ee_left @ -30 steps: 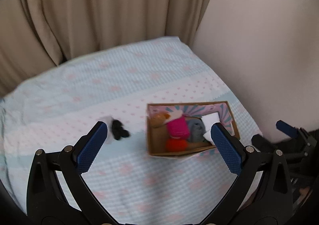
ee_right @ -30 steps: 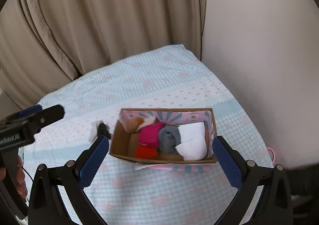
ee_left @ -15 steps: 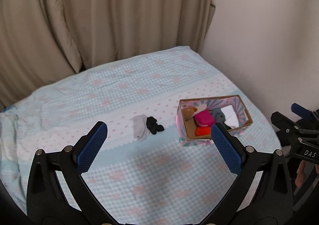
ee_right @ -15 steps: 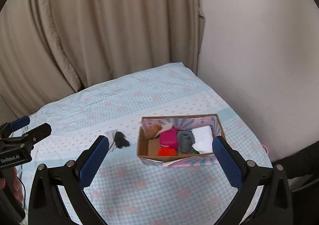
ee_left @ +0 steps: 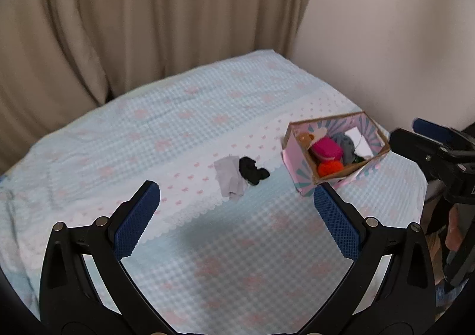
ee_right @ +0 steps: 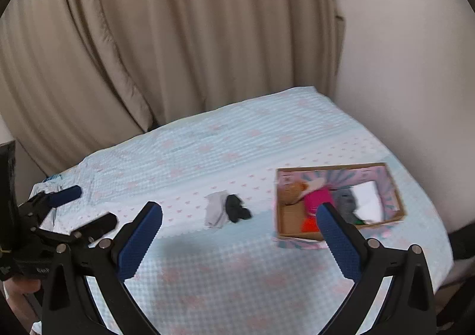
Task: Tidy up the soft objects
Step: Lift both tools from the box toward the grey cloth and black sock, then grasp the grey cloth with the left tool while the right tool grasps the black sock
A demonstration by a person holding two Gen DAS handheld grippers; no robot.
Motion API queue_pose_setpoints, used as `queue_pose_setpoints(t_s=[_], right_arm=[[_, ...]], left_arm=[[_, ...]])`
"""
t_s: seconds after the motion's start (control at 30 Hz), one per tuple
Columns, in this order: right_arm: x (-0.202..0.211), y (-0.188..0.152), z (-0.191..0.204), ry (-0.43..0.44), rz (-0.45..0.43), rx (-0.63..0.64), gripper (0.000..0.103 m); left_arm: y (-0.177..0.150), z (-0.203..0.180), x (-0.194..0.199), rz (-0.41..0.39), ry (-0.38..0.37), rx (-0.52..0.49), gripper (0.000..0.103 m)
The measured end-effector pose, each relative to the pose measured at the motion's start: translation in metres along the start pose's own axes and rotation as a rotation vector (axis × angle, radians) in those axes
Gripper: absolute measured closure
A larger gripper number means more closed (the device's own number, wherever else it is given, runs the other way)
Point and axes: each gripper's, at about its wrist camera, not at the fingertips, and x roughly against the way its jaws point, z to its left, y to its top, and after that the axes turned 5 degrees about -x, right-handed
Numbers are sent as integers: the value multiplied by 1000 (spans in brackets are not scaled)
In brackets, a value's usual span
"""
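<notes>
A cardboard box (ee_left: 299, 174) with pink and teal printed walls is sitting on the bed toward its right side, near the wall, and it is holding several soft things packed side by side: a brown plush toy (ee_right: 292, 192) at the far left corner, a bright pink piece (ee_left: 325, 149) next to it, an orange-red woolly ball (ee_left: 329, 168) in front of that, a grey rolled piece (ee_right: 344, 204) and a white folded piece (ee_right: 366, 197) at the right end. To the left of the box, apart from it, a black sock (ee_left: 252, 173) and a pale grey sock (ee_left: 230, 179) are lying together on the cover, touching, the black one on the side nearer the box. Everything is resting on a light blue checked bedcover (ee_left: 184, 115) with pink bows and a scalloped white band. The left gripper (ee_left: 237, 210) is hovering above the cover with its blue-padded fingers spread wide and nothing between them, the socks showing beyond the gap. The right gripper (ee_right: 239, 229) is likewise gaping wide and holding nothing, its right finger overlapping the box in view. Beige curtains (ee_right: 178, 38) are hanging behind the bed, and a plain pale wall (ee_right: 400, 67) is standing to the right.
</notes>
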Motion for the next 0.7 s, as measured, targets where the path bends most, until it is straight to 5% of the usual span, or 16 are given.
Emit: queue_pose_setpoints(t_s=[0.27,0.7], right_arm=[[-102,-13,23,69,64,83,0],[-291,-57,6,45,272,192,25]], left_arm=[[-27,26,-99,19,-75,-50,0],[-62,22,-274,75,-163,-145,0]])
